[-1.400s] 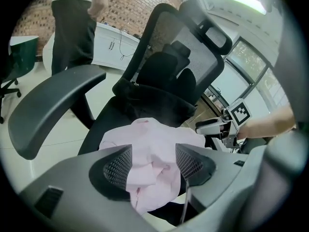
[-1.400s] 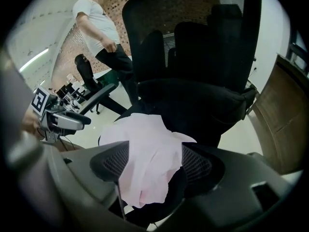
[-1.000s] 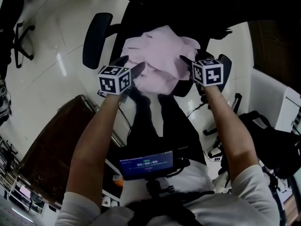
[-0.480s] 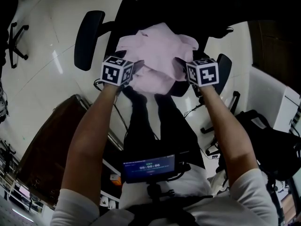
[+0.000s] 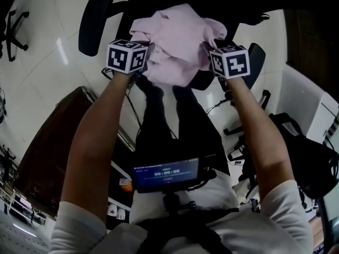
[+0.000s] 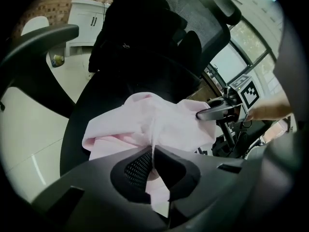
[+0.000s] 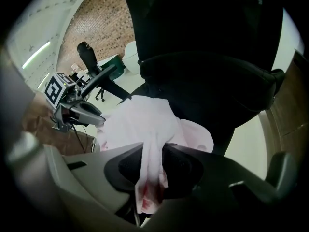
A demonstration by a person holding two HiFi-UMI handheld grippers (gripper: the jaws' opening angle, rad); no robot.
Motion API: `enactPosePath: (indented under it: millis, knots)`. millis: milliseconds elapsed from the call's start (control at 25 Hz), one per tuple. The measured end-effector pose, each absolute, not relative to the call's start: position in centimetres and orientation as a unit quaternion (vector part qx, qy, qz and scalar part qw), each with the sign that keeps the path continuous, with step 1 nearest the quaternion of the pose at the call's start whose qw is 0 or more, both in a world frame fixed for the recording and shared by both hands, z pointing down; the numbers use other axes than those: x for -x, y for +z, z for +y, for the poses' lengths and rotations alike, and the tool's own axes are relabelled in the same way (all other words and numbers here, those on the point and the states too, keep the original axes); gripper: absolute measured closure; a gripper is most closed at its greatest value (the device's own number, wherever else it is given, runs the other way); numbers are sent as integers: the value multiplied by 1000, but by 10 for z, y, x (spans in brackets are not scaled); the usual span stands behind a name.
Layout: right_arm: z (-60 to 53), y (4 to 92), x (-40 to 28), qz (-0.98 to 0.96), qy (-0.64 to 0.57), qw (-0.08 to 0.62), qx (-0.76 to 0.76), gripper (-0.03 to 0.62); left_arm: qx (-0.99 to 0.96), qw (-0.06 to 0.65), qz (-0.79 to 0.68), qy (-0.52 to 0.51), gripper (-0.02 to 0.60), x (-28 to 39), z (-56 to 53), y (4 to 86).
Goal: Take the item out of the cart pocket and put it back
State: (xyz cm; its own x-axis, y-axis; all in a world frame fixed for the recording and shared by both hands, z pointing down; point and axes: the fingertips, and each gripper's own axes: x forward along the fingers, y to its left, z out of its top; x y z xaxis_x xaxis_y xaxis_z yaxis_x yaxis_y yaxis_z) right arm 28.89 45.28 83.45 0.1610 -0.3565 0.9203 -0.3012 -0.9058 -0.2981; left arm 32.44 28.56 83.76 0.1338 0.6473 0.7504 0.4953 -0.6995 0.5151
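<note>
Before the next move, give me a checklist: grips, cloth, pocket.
1. Left gripper shut on cloth: ok.
2. Right gripper, jaws just been closing, cloth pinched between them: ok.
3. Cloth lifted off chair: cannot tell.
4. Cloth apart from armrest: ok.
5. Cart pocket in view: not ok, none seen.

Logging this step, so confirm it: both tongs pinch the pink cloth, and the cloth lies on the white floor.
Wrong on one point: the pink cloth lies on the black chair seat, not the floor, as the left gripper view shows. The left tongs and right tongs, just closing, do both pinch it.
</note>
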Motion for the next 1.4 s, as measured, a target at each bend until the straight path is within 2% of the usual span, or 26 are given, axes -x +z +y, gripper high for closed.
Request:
enactPosePath:
  millis: [200,520,1400]
  knots:
    - [453,825,-293,218,-597,13,772,534,-771,118,365,508,581,-330,285,815]
    - [456,805,-296,221,-561,-12,798,542,-802,174,355,449,581,-333,289,773]
    - [462,721,-306,237,-439,-72,864,559,-857,220,327,332,581,-329,286,669]
